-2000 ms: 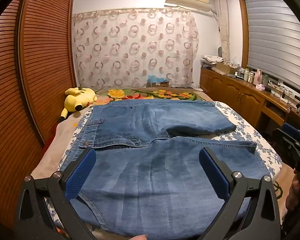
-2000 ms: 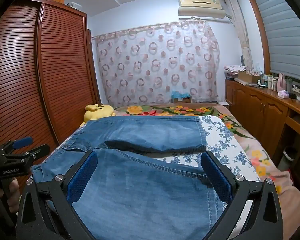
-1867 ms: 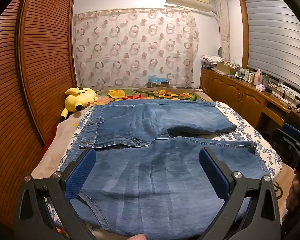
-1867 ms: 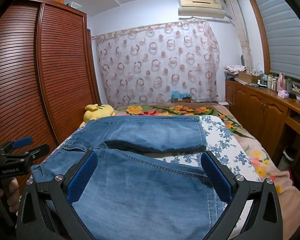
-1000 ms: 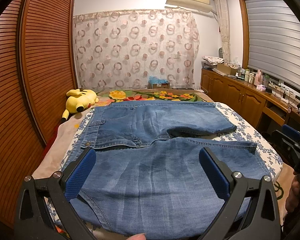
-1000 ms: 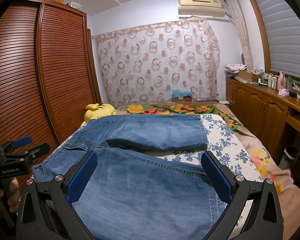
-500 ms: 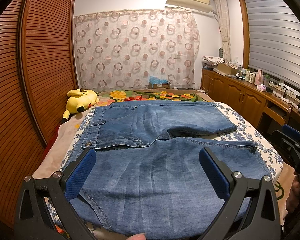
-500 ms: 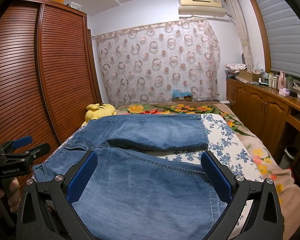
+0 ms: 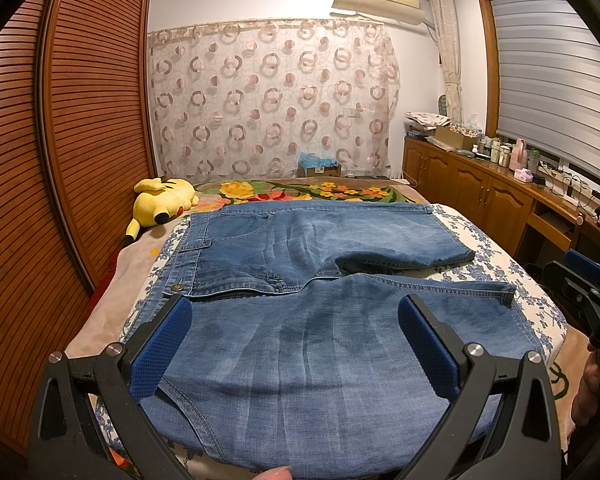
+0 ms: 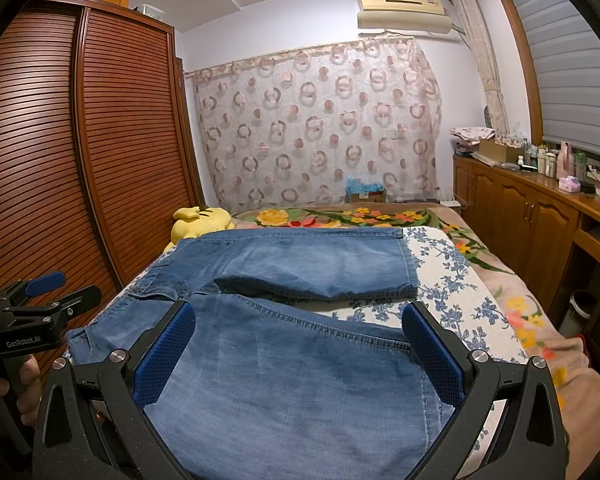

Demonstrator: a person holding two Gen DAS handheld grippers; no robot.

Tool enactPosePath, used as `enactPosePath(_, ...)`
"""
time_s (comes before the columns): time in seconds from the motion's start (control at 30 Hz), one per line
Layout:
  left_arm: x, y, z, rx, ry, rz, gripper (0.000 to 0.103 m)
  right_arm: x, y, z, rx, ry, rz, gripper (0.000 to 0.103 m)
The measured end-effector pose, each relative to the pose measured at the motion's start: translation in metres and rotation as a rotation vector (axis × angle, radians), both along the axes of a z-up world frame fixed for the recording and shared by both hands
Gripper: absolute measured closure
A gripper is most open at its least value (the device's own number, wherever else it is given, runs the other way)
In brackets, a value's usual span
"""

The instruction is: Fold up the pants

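The pants (image 9: 300,320), a pair of blue denim ones, are lying spread flat on the bed (image 9: 500,264), waistband off to the left of both hand-held grippers and the two legs running to the right, with the near leg directly under and ahead of each. The left hand-held gripper (image 9: 294,344) is hovering over the seat end of that near leg with its jaws standing wide apart and gripping nothing; the right hand-held gripper (image 10: 300,354) is hovering over the hem end, likewise spread wide and empty. The folding itself appears not yet begun: this looks like the approach before the first fold. The next move probably calls for both to drop to the near edge of the leg, pinch the denim, and carry it forward onto the far leg. As for containers, a small bin (image 10: 580,306) is standing on the floor to the right of the right hand-held gripper; its contents cannot be made out.
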State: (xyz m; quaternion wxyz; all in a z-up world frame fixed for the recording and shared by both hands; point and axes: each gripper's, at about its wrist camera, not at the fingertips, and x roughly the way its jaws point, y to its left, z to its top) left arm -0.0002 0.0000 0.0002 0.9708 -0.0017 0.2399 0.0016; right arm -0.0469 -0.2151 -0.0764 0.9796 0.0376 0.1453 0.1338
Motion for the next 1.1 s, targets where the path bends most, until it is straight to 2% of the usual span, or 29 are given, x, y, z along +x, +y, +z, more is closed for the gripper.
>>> enactPosePath(1.1, 0.0002, 0.0003, -0.0005, -0.002, 0.004, -0.001, 0.000, 0.0022, 0.0033, -0.0022, -0.003, 0.002, 0.007, 0.000)
